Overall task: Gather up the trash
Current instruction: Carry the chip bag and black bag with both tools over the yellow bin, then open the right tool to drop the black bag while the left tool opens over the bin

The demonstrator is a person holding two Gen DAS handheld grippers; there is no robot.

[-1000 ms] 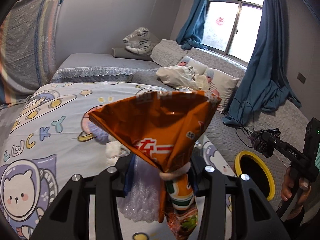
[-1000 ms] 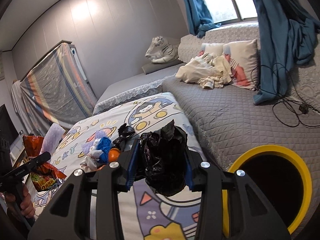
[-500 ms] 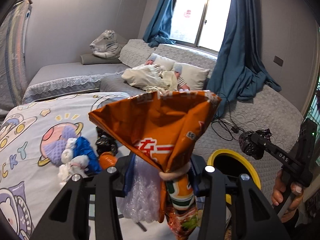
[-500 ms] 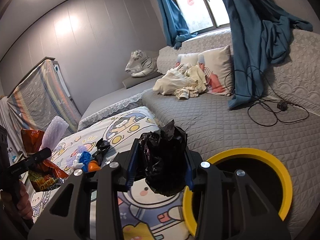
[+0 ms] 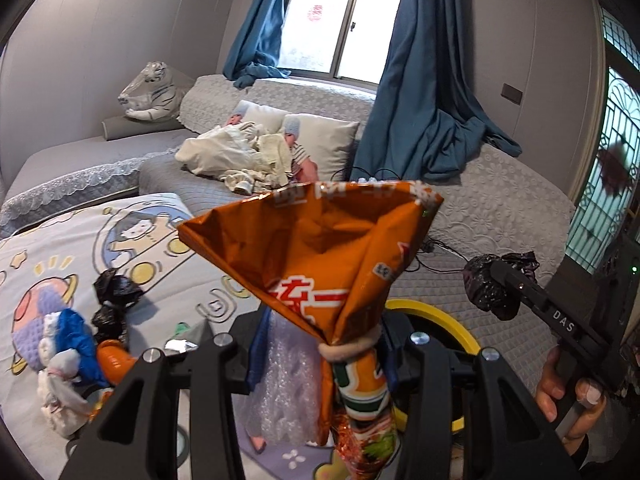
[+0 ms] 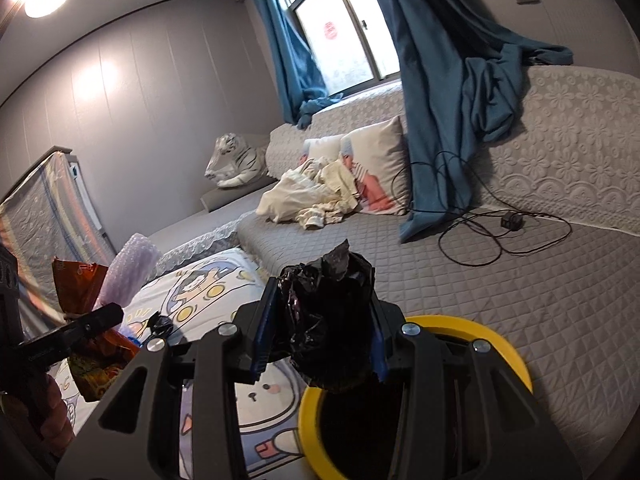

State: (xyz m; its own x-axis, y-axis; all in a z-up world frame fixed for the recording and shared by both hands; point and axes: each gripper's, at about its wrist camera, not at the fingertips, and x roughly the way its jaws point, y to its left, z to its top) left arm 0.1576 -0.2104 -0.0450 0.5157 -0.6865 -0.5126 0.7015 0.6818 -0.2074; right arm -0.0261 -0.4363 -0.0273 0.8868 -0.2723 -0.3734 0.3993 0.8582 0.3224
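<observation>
My left gripper (image 5: 320, 364) is shut on an orange snack bag (image 5: 320, 256) together with a piece of bubble wrap (image 5: 282, 384); both also show at the left of the right wrist view, the bag (image 6: 86, 312) and the wrap (image 6: 128, 268). My right gripper (image 6: 320, 340) is shut on a crumpled black plastic bag (image 6: 328, 320), held just above the yellow-rimmed trash bin (image 6: 500, 344). In the left wrist view the bin rim (image 5: 440, 316) lies just behind the snack bag, with the black bag (image 5: 494, 284) to its right.
A pile of loose trash lies on the cartoon bedsheet (image 5: 60, 248): black bags (image 5: 114, 296), blue plastic (image 5: 72, 336), an orange piece (image 5: 114, 364), white tissue (image 5: 60, 392). Grey quilted beds (image 6: 500, 272), a cable with charger (image 6: 508, 224), pillows and blue curtains (image 6: 452, 72) lie beyond.
Both grippers have swung right toward the yellow bin with their loads. The bin now sits right under the right gripper and closer behind the left one.
</observation>
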